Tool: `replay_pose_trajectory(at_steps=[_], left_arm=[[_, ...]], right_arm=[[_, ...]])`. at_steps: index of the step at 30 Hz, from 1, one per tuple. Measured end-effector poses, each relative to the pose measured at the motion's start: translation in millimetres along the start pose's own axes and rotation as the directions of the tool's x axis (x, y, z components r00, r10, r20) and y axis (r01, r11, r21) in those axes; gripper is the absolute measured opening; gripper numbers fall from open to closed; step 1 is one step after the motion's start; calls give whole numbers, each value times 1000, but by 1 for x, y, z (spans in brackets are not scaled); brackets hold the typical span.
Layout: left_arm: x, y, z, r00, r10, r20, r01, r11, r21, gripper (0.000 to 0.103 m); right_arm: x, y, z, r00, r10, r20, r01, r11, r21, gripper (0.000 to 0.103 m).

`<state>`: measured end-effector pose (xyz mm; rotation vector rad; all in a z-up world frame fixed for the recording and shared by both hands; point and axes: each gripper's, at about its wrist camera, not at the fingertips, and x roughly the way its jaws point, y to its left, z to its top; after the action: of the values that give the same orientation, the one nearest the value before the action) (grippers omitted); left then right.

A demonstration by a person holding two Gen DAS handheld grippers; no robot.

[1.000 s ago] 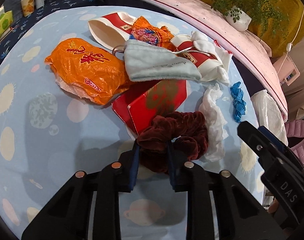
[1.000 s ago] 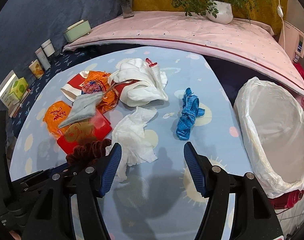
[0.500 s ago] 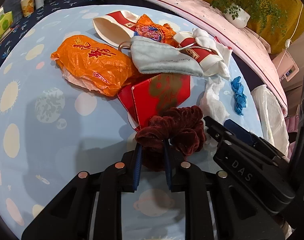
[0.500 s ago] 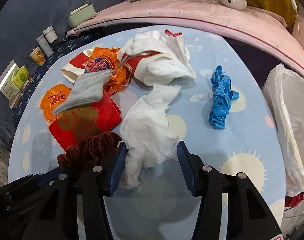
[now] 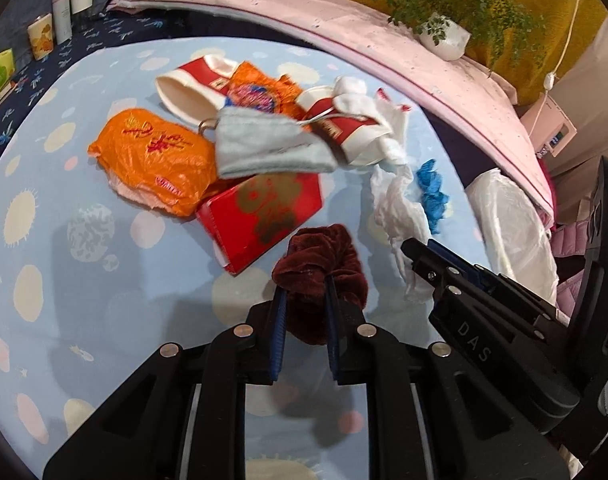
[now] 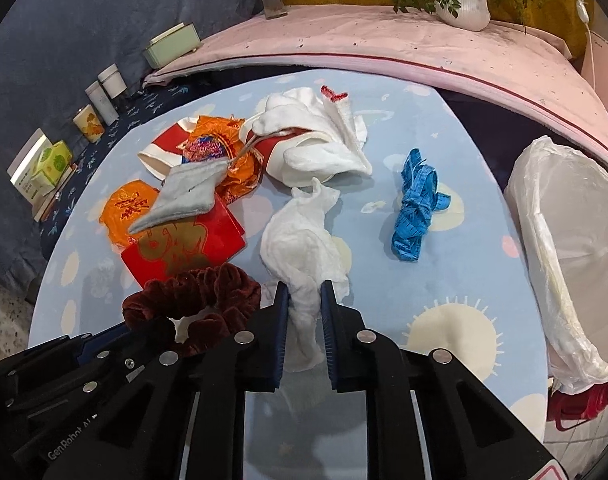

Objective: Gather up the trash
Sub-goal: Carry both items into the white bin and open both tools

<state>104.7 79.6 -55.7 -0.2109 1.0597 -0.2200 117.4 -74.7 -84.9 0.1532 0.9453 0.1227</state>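
Note:
My left gripper (image 5: 304,294) is shut on a dark red velvet scrunchie (image 5: 319,264) and holds it just above the light blue table. The scrunchie (image 6: 192,296) also shows in the right wrist view. My right gripper (image 6: 304,292) is shut on the near end of a crumpled white tissue (image 6: 300,236), which still rests on the table. A blue tangled tape (image 6: 417,204) lies to the right. A red packet (image 5: 264,216), an orange bag (image 5: 156,160), a grey cloth (image 5: 264,144), and red-and-white paper cups (image 5: 343,128) lie in a heap.
A bin lined with a white bag (image 6: 575,248) stands off the table's right edge. A pink ledge (image 6: 383,44) with a potted plant (image 6: 463,8) runs behind. Cups and boxes (image 6: 96,108) line the dark shelf at the left.
My right gripper moved in and shut on the white tissue. My left gripper lifted the scrunchie off the table and drew it slightly away from the heap.

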Motion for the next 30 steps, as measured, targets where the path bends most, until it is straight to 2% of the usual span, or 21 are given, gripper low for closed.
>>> replay_pose_trajectory(at_steps=[11,19,23,30], left_arm=[[-34,-63,20,993,-82,80,71,989,129,16],[-44,-134,37,980,-165,114,131,957,258,16],[-43,-172,42,971,-207,116,161,933,323,16],[-26,-226,45,964,-255,71,208,896,392,16]], right_arm=[[-68,-43,24,985,-46,166,35,997,65,15],[-112,-98,30,960,-127,250,87,983,163,15],[-125,-133,27,946,-181,267,120,966,230,15],[-129,-185,10,938,-246,245,158,931,330,15]])
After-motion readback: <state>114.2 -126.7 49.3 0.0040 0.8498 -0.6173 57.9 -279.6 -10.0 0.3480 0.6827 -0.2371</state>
